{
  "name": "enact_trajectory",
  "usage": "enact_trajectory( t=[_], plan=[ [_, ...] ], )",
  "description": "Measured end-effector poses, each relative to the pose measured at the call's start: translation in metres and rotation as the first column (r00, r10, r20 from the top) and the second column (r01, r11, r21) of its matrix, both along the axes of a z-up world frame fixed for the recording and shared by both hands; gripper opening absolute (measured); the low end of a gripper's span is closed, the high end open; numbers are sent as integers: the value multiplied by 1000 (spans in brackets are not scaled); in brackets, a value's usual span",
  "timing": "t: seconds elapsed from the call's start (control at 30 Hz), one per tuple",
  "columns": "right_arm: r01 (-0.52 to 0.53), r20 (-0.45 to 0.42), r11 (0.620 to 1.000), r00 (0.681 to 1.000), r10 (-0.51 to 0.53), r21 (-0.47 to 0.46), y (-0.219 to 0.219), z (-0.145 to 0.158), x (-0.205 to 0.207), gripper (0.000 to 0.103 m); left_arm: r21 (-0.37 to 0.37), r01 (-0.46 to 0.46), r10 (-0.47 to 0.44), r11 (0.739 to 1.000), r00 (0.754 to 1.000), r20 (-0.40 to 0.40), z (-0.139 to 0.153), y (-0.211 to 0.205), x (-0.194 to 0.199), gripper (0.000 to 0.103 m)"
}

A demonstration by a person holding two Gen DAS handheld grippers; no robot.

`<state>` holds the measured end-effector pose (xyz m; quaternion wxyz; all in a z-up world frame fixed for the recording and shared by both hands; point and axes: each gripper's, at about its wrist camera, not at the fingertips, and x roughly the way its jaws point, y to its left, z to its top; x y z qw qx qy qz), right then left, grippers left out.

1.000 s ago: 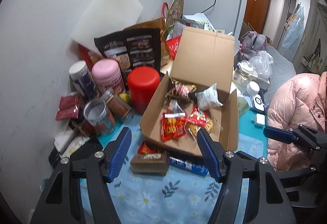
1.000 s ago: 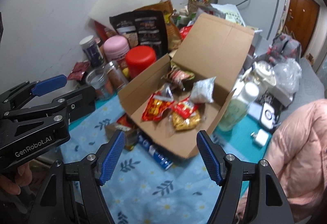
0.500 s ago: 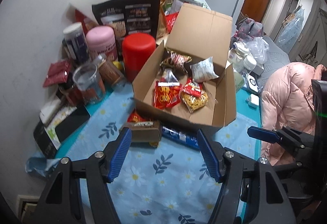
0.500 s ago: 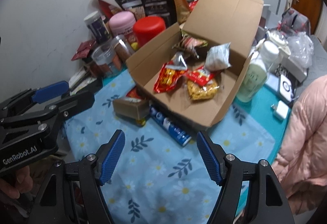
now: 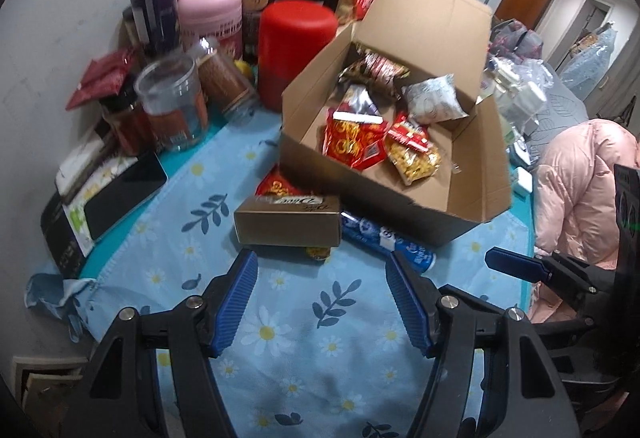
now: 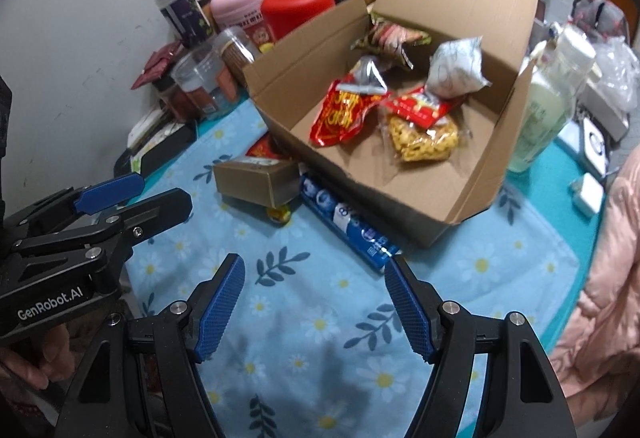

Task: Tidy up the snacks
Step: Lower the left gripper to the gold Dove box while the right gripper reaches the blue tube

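Tablecloth (image 5: 304,358): light blue with white daisies and dark leaves, spread over a teal table top.
Cardboard box (image 5: 472,198): open, flap standing up at the back, sitting on the cloth; its near wall lies against the loose snacks.
Snacks in box: red packet (image 5: 352,146), clear bag of yellow pieces (image 5: 416,158), white pouch (image 5: 434,100) and a dark patterned bag (image 5: 376,68) on the box floor.
Jars: red canister (image 5: 296,50), pink-lidded tub (image 5: 212,14) and a clear jar (image 5: 174,102) crowded by the wall, left of the box.
Brown carton (image 5: 288,224): on the cloth, touching the box's near wall.
Blue cookie roll (image 5: 386,238): lying just right of the carton, along the box.
Left gripper (image 5: 320,302): jaws apart, nothing between them, above bare cloth near the carton.
Right gripper (image 6: 312,304): jaws apart and empty, above the cloth near the roll's end.
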<state>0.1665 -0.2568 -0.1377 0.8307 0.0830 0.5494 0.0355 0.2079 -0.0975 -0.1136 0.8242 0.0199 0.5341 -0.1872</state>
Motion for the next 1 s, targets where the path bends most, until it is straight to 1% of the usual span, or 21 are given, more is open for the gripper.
enact_trajectory(
  t=[0.1,0.27,0.47,0.6,0.7,0.83,1.0],
  plan=[
    [5,-17,1000,1000,-5,0,-3,-16,7,73,-5,-13,13,1000,1000,-25,-12,2,11,66],
    [37,-46,999,998,-36,16,-12,-43,19,73,-15,-27,26,1000,999,-41,-26,2,30,66],
    [65,-58,998,996,-64,15,-20,-66,31,73,-1,-15,15,1000,999,-34,-43,-7,56,66],
    [62,-56,998,996,-63,-12,-23,-76,38,73,10,-2,3,1000,1000,-26,-53,-11,70,66],
    [55,-59,998,997,-57,-25,-24,-84,42,73,31,8,-7,999,999,-42,-66,-13,79,66],
    [39,-77,999,996,-42,-30,-24,-95,46,73,55,16,-11,998,996,-83,-81,-11,81,66],
    [11,-90,1000,996,-13,-14,-19,-102,46,73,66,36,-28,997,994,-108,-90,-4,68,66]
  ],
)
